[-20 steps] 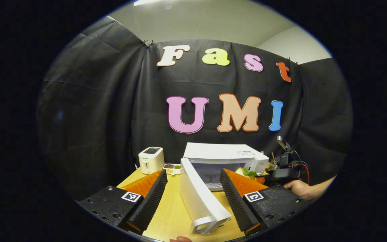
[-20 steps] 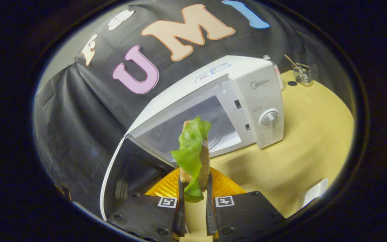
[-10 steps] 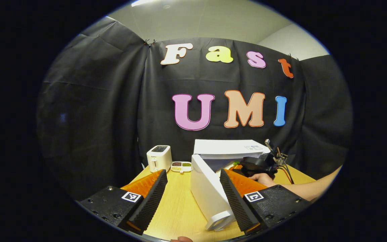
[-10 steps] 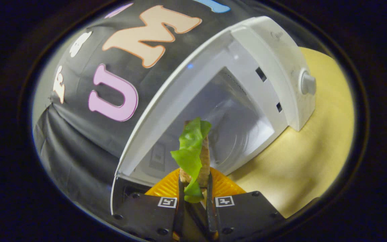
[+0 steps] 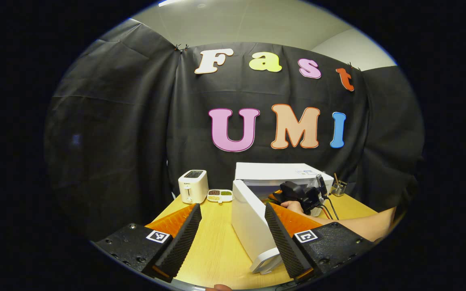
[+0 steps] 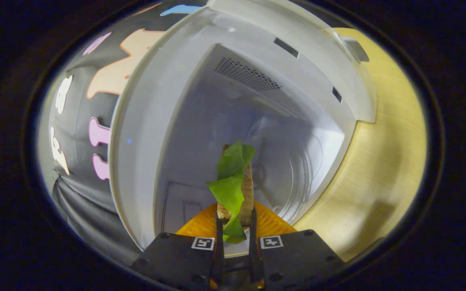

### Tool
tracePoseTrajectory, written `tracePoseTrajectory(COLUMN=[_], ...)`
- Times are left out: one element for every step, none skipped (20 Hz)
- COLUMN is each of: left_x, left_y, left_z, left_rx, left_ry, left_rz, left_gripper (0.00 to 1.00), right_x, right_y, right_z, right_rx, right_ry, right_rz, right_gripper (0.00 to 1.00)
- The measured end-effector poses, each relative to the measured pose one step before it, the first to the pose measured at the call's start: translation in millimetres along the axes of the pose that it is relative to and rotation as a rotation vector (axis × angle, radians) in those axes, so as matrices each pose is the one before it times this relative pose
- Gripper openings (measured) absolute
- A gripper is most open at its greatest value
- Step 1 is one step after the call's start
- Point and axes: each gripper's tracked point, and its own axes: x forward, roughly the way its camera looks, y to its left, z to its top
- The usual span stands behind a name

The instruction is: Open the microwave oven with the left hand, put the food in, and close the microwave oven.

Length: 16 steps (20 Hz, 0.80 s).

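Our right gripper [image 6: 235, 226] clenches the sandwich [image 6: 237, 190] at the microwave [image 6: 176, 101] mouth; our left gripper [image 5: 233, 230] hangs released. A loose lettuce leaf could snag and slip.

one microwave oven [image 5: 281, 171], door [image 5: 251, 222] open; one toaster [image 5: 193, 186]; one divided dish [image 5: 219, 195]; one sandwich [image 6: 237, 186]; one small glass holder [image 5: 339, 188]; one tabletop [image 5: 217, 246].

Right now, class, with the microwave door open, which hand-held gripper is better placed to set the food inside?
Right. The right hand-held gripper grips the sandwich at the microwave mouth; the left hand-held gripper hangs open beside the door.
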Motion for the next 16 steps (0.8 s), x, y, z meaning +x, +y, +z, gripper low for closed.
tracePoseTrajectory(left_x=[-1.37, -0.9, -0.64, -0.11, -1.59, -0.28, 0.21, -0.08, 0.04, 0.27, 0.12, 0.13, 0.8, 1.59, -0.61, 0.42], left_y=[3.54, 1.65, 2.84, 1.56, 1.09, -0.26, -1.83, -1.3, -1.55, -1.49, -1.59, -1.97, -2.65, -2.84, -1.24, -1.24], left_z=[0.79, -0.99, -1.17, -1.22, -1.37, -0.52, 0.45, -1.59, -1.11, -0.76, 0.92, 0.4, 2.08, 0.19, 2.1, 2.75], left_rx=[0.00102, 0.00422, 0.00767, 0.00522, 0.00356, 0.00106, -0.00096, -0.00095, -0.00052, -0.00138, -0.00105, 0.00113, 0.00248, 0.00717, 0.00812, 0.0051], left_ry=[-0.00221, -0.00145, -0.00032, 0.00625, 0.00089, -0.00041, 0.00065, 0.00186, 0.00218, 0.002, -0.00087, -0.00254, -0.00294, -0.0004, -0.0056, -0.00454], left_rz=[0.00679, 0.00454, 0.00635, 0.0043, 0.00224, -0.00056, -0.00324, -0.00155, -0.00237, -0.00124, -0.00377, -0.00282, -0.00683, -0.00558, -0.00236, -0.00214], left_gripper=[0.96, 0.96, 0.96, 0.96, 0.96, 0.96, 0.96, 0.96, 0.96, 0.96, 0.96, 0.96, 0.96, 0.96, 0.96, 0.96], right_x=[4.23, 2.76, 0.82, 1.63, 0.52, 0.59, 0.53, 0.34, -0.49, -0.05, -1.18, -1.26, -0.54, 8.18, -8.79, -0.78], right_y=[-4.63, -4.59, -3.04, -0.37, -1.31, -0.85, -1.65, -0.41, -2.07, 0.61, -3.27, -3.87, -2.57, -6.1, -2.61, -2.88], right_z=[-1.79, -1.07, -0.19, 0.28, -1.22, -0.74, -2.93, -0.46, 1.27, 2.43, -0.87, -0.55, -1.11, -4.55, -0.16, -0.35], right_rx=[-0.00539, -0.0032, -0.00337, -0.00793, -0.01367, -0.00395, 0.00508, 0.00586, -0.00424, -0.01287, -0.01733, -0.01426, 0.00234, -0.00606, -0.00426, -0.01422], right_ry=[0.00502, -0.00154, -0.00772, -0.00579, -0.00284, 0.00351, 0.01061, 0.00629, -0.00066, -0.00369, -0.00003, 0.01414, 0.01449, 0.01646, 0.02201, 0.00756], right_rz=[-0.01154, -0.01192, -0.00677, 0.001, -0.00261, -0.00035, -0.00467, -0.00356, -0.00527, -0.00158, -0.01841, -0.01275, -0.01674, -0.01671, -0.01029, -0.01385], right_gripper=[0.27, 0.27, 0.26, 0.27, 0.27, 0.26, 0.26, 0.27, 0.27, 0.24, 0.24, 0.43, 0.42, 0.36, 0.4, 0.39])
